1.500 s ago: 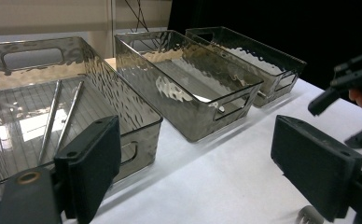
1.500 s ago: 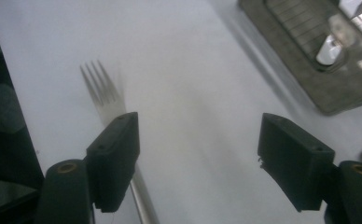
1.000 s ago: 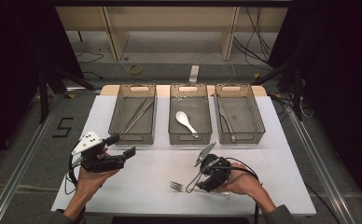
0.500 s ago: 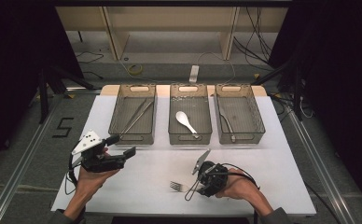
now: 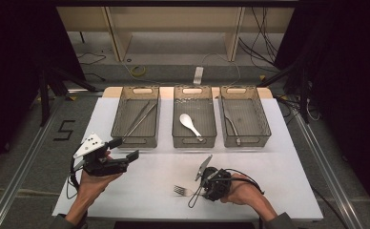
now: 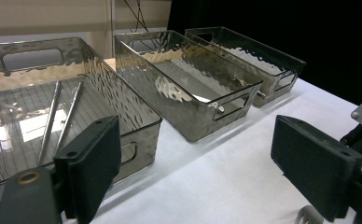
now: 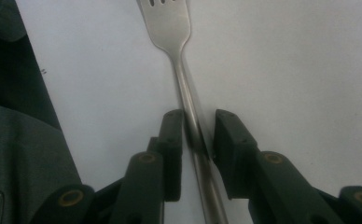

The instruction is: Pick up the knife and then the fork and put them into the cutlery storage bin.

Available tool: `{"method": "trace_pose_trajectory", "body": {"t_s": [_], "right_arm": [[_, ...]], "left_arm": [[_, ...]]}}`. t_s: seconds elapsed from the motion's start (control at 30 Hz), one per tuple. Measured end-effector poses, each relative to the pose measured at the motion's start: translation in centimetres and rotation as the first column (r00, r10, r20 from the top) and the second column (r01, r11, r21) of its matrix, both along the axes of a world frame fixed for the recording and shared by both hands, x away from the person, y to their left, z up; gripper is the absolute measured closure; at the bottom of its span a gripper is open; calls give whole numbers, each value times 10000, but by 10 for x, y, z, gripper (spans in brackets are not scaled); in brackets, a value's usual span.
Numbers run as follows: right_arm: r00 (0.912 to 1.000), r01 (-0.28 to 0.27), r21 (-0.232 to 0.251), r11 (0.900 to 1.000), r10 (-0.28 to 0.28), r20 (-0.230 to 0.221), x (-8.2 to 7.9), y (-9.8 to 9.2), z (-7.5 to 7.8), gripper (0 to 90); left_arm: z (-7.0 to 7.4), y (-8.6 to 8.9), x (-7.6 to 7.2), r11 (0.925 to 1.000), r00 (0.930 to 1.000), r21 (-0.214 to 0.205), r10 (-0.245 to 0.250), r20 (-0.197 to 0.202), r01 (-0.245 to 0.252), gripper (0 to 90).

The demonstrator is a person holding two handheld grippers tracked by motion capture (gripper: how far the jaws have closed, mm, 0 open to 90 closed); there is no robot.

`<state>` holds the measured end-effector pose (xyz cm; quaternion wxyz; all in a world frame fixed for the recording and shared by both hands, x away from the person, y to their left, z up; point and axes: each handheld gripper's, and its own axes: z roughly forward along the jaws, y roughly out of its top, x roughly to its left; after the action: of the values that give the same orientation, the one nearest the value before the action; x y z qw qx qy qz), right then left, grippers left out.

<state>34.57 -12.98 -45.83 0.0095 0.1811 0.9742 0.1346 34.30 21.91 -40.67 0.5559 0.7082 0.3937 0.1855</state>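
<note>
Three clear plastic bins stand in a row at the far side of the white table. Left to right in the high view: the left bin holds a pair of metal tongs; the middle bin holds a white spoon; the right bin holds a slim metal utensil, too small to tell which kind.

Near the table's left front edge, the left gripper is carried in the person's left hand, level above the table, well apart from the bins. Its jaws are spread wide with nothing between them, as the left gripper view confirms, where they frame the left bin and the bare table.

Toward the front centre, a metal fork lies flat on the table, tines to the left in the high view. The right gripper, in the person's right hand, points down at the fork's handle. Its jaws have just been closing; in the right gripper view they stand on either side of the handle, one pad touching it, the other just beside it with a narrow gap.
</note>
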Motion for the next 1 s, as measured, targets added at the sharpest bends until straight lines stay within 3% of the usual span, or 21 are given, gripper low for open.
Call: {"method": "trace_pose_trajectory", "body": {"t_s": [1.0], "right_arm": [[9994, -338, -520, 9981, 341, 42, -2, 6, 1, 841]], "left_arm": [[0, -1, 0, 10000, 10000, 33, -24, 1, 24, 157]]}}
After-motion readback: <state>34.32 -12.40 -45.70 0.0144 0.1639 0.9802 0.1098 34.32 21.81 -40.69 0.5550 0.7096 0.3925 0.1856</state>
